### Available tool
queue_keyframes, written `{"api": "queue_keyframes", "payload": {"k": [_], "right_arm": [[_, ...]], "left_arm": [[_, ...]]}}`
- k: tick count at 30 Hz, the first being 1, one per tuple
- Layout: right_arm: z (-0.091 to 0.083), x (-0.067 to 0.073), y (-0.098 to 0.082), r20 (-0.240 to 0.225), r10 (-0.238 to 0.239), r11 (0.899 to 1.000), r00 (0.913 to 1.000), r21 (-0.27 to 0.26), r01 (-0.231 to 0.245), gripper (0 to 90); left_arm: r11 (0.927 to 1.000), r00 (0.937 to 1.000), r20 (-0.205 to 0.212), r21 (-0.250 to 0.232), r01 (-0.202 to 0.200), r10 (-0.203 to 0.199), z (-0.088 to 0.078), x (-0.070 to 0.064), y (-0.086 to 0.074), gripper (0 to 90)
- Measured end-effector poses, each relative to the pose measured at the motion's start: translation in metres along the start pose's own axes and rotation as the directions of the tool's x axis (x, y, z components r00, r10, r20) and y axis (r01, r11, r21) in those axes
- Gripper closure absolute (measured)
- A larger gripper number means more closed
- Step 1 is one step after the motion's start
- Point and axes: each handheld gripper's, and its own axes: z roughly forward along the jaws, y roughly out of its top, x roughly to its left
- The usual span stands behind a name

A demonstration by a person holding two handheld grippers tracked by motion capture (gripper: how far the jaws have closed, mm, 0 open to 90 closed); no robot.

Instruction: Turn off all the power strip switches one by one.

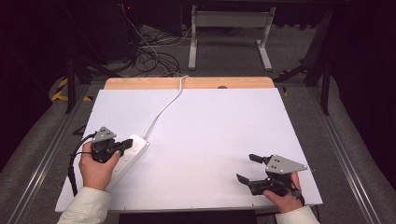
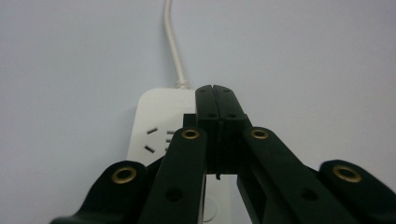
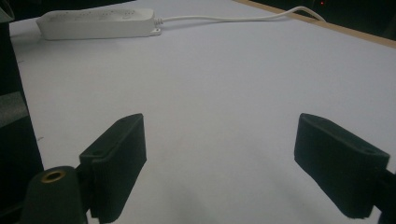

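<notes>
Two hand-held grippers over a white table (image 1: 210, 116) with a power strip (image 1: 133, 151).
The left gripper (image 1: 126, 143), jaws pressed together and empty, rested above the strip at the near left. The right gripper (image 1: 246, 168), near right, was wide open and empty.

Smooth white plastic on the power strip (image 1: 129, 154) and its cord (image 1: 164, 107). Matt white board (image 1: 224, 135) over pale wood edge (image 1: 140, 83). Matt black plastic, brass-coloured rivets on left gripper (image 2: 215, 95); matt black pads (image 3: 122, 158) on right gripper (image 3: 236, 163).
</notes>
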Motion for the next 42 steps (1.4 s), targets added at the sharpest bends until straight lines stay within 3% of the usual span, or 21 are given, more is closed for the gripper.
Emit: {"api": "queue_keyframes", "payload": {"k": [6,13,15,17,19,23,25,29,32,35,37,42], "right_arm": [[0.0,0.001,0.0,-0.001,-0.003,1.0,1.0,-0.001,0.003,17.7],[-0.001,0.002,0.0,0.002,0.0,1.0,1.0,-0.006,0.0,17.6],[-0.001,0.002,0.001,0.002,-0.001,1.0,1.0,-0.009,0.001,17.5],[-0.002,0.002,0.001,0.005,-0.001,1.0,1.0,-0.01,0.001,17.4],[-0.002,0.002,0.001,0.008,-0.002,1.0,1.0,-0.008,0.002,17.3],[-0.002,0.002,0.001,0.006,0.0,1.0,1.0,-0.009,0.0,17.3],[-0.002,0.002,0.001,0.005,0.001,1.0,1.0,-0.01,-0.001,17.3],[-0.002,0.002,0.001,0.004,-0.003,1.0,1.0,-0.01,0.004,17.3],[-0.002,0.002,0.001,0.001,-0.003,1.0,1.0,-0.011,0.003,17.2],[-0.002,0.002,0.001,-0.001,-0.002,1.0,1.0,-0.012,0.002,17.1],[-0.002,0.003,0.001,-0.001,-0.003,1.0,1.0,-0.012,0.003,17.1],[-0.002,0.002,0.0,-0.002,-0.001,1.0,1.0,-0.012,0.001,17.0]], "left_arm": [[0.9986,0.9992,0.004,-0.035,-0.039,0.04,-0.011,-0.014,0.007,81.5],[0.9911,0.9949,0.044,-0.102,-0.085,0.09,-0.021,-0.03,0.006,54.6],[0.9869,0.9926,0.059,-0.128,-0.098,0.106,-0.024,-0.032,0.005,46.3],[0.9795,0.9906,0.063,-0.169,-0.109,0.121,-0.027,-0.036,0.004,34.2],[0.972,0.9885,0.076,-0.207,-0.112,0.13,-0.032,-0.039,0.002,27.8],[0.9618,0.9829,0.097,-0.241,-0.13,0.157,-0.039,-0.047,-0.004,21.6],[0.9624,0.9815,0.111,-0.241,-0.126,0.156,-0.041,-0.051,-0.008,20.3],[0.9554,0.9768,0.142,-0.271,-0.117,0.16,-0.045,-0.053,-0.017,18.2],[0.9484,0.9725,0.141,-0.285,-0.139,0.185,-0.045,-0.051,-0.025,18.2],[0.9505,0.9698,0.179,-0.291,-0.109,0.166,-0.04,-0.048,-0.035,18.1],[0.9477,0.9717,0.155,-0.293,-0.127,0.178,-0.038,-0.047,-0.041,17.5],[0.945,0.9722,0.162,-0.307,-0.113,0.169,-0.036,-0.047,-0.052,16.4]]}}
